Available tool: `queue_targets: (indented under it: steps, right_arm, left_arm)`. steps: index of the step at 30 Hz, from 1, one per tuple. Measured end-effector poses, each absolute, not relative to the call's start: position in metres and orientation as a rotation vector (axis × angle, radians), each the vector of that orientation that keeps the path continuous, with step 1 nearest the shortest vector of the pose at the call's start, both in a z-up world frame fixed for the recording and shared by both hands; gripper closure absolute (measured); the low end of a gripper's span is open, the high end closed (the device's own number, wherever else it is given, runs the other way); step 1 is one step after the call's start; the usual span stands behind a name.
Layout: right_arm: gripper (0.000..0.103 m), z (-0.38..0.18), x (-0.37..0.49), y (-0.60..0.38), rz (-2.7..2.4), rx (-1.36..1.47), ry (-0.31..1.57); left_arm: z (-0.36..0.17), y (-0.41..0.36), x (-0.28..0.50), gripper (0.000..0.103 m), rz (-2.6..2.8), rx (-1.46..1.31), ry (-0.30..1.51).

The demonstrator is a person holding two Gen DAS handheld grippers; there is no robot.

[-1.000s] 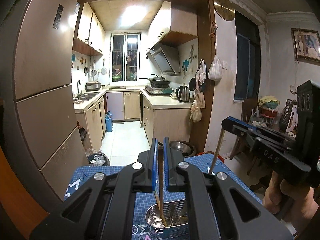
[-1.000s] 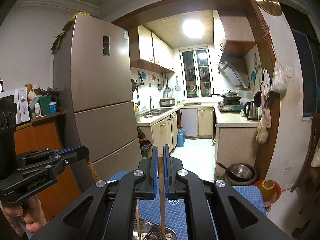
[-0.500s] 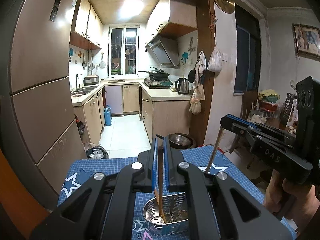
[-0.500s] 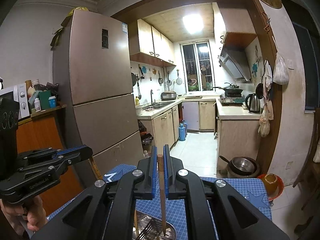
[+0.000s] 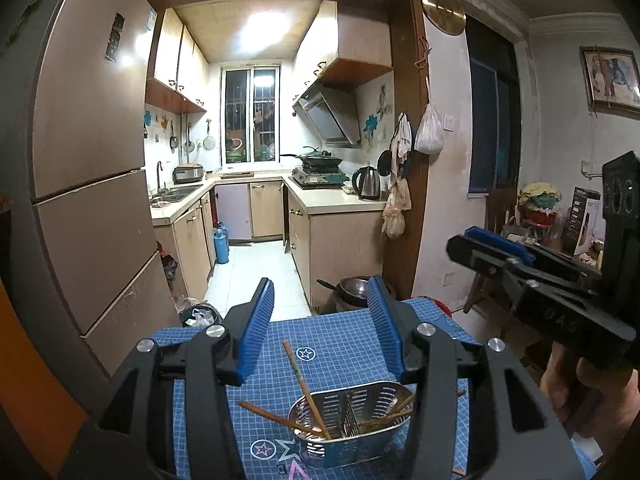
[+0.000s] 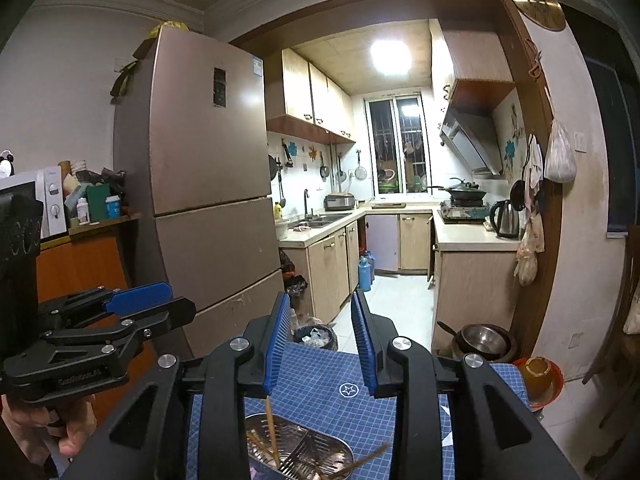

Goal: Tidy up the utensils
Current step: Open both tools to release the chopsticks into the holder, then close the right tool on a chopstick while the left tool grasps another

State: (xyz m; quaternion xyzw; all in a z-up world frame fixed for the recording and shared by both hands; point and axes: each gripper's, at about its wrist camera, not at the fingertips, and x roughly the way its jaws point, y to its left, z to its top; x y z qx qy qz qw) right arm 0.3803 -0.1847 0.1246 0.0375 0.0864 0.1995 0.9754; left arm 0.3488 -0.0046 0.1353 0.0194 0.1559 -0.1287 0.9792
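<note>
Both tools hang over a perforated steel utensil basket (image 5: pixel 352 424) that stands on the blue gridded mat (image 5: pixel 336 344) covering the worktop. The left tool (image 5: pixel 322 328) has its blue-padded fingers spread wide with nothing between them; the basket sits below and just ahead of the gap, partly behind the right-hand finger. Two wooden chopsticks (image 5: pixel 306 388) lean out of the basket's left compartment — one steeply up and away, one low and out to the left — while thinner sticks lie across the right compartment and poke past its rim.

The right tool (image 6: pixel 320 344) is likewise parted and holds nothing. From its wrist view the basket (image 6: pixel 298 450) lies directly beneath the gap, and a chopstick (image 6: pixel 271 426) stands nearly upright in the left compartment, its top just below the left finger's pad without clearly touching it.

Writing is sparse: the body of the right tool, seen from the left wrist view, bears raised letters that read roughly "DAS", and the left tool's body carries a small line of print too blurred to read.

The mat is printed with stars and a white grid. Beyond it opens a narrow kitchen with a tall bronze fridge (image 6: pixel 208 184), pale cabinets, a barred window, a range hood, a kettle (image 5: pixel 368 183) and a round brass clock (image 5: pixel 443 10) above the doorway.
</note>
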Motion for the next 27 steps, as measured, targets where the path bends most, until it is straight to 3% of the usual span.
queue_targets:
  steps: [4, 7, 10, 14, 19, 22, 27]
  right_arm:
    - [0.068, 0.130, 0.336, -0.192, 0.422, 0.085, 0.143]
    - [0.067, 0.123, 0.291, -0.197, 0.440, 0.079, 0.134]
    - [0.067, 0.099, 0.242, -0.197, 0.467, 0.064, 0.151]
    - [0.067, 0.038, 0.177, -0.192, 0.492, 0.039, 0.212]
    - [0.067, -0.083, 0.127, -0.173, 0.481, 0.060, 0.445]
    - [0.075, -0.139, 0.115, -0.167, 0.454, 0.088, 0.592]
    - [0.079, -0.166, 0.109, -0.157, 0.403, 0.070, 0.679]
  left_arm:
    - [0.142, 0.002, 0.314, 0.056, -0.260, 0.046, 0.288]
    - [0.138, 0.011, 0.276, 0.047, -0.247, 0.059, 0.259]
    - [0.119, 0.023, 0.234, 0.046, -0.228, 0.083, 0.262]
    - [0.065, 0.047, 0.181, 0.046, -0.189, 0.078, 0.323]
    - [-0.021, 0.069, 0.142, 0.046, -0.143, 0.067, 0.468]
    - [-0.072, 0.078, 0.130, 0.046, -0.150, 0.018, 0.590]
    - [-0.120, 0.072, 0.116, 0.049, -0.180, 0.002, 0.682]
